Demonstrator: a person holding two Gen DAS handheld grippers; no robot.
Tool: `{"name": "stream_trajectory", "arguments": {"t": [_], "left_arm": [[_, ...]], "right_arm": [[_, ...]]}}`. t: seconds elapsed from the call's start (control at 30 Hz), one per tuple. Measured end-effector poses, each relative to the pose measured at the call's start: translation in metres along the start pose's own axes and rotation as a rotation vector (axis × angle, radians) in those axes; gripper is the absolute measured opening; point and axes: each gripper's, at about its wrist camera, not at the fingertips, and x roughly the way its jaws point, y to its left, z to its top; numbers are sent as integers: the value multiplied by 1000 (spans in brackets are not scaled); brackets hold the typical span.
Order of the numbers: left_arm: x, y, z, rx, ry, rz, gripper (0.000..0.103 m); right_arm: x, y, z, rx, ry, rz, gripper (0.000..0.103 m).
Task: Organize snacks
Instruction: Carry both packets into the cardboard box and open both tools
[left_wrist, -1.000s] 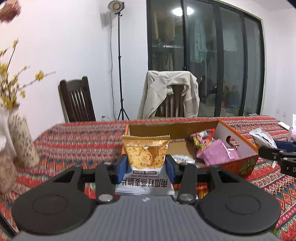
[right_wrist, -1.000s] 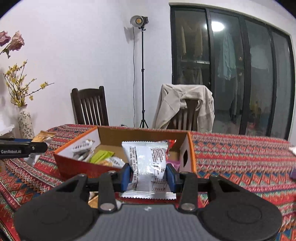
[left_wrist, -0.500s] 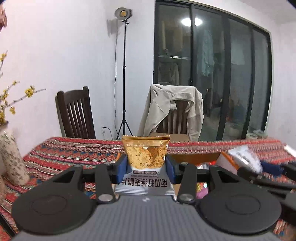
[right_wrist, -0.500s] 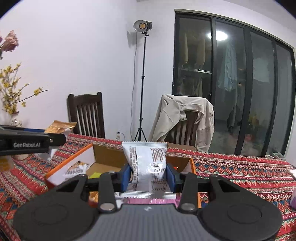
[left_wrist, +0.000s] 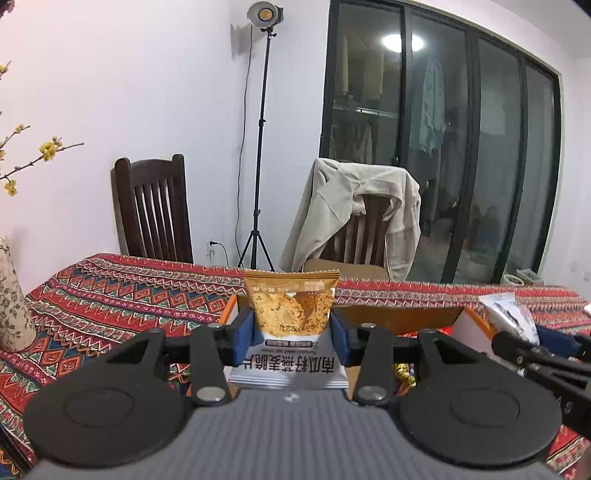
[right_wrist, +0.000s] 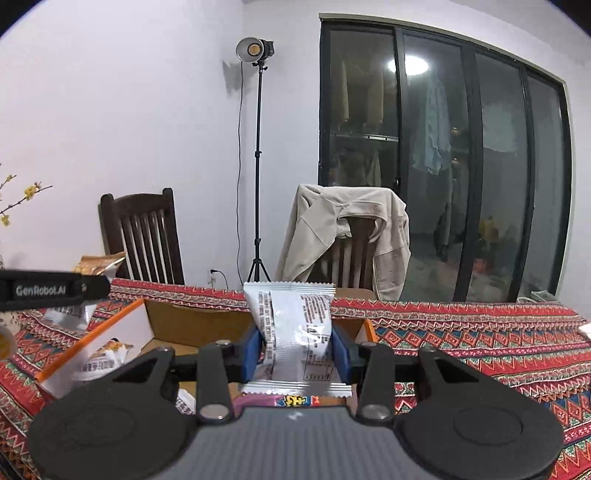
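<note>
Both tools are seen pinching snack packets. By the left tool (left_wrist: 291, 332) a gold-and-white packet (left_wrist: 291, 314) is gripped between the blue pads, held upright above the open cardboard box (left_wrist: 399, 319). By the right tool (right_wrist: 297, 350) a silver-white packet (right_wrist: 295, 325) is clamped likewise, over the same box (right_wrist: 192, 323), in which other snacks (right_wrist: 107, 356) are lying. The box is set on the patterned bench (right_wrist: 480, 332).
</note>
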Motion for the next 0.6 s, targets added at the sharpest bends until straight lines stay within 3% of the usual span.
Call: {"name": "stream_trajectory", "arguments": {"t": [0.33,0.37,0.4,0.47,0.53,0.57,0.6], "left_arm": [[8,2,-15,6,19,-13,47],[8,2,-15,5,17,-14,54],[8,3,-15,5,12,-9,68],[5,3,-16,-1,-12,2,86],[1,4,-16,-9,-32,-1,95],[0,4,-15,-15,-39,-3,103],[-2,5,-15,-25,-49,-2,103]], "right_arm": [[17,-3,-14,0,56,1,40],[17,-4,-15,5,58,0,41],[16,-5,-15,10,58,-2,41],[16,-7,-15,21,62,4,53],[15,-8,-16,25,58,2,79],[14,-8,-16,27,55,4,85],[14,-8,-17,29,51,5,94]]}}
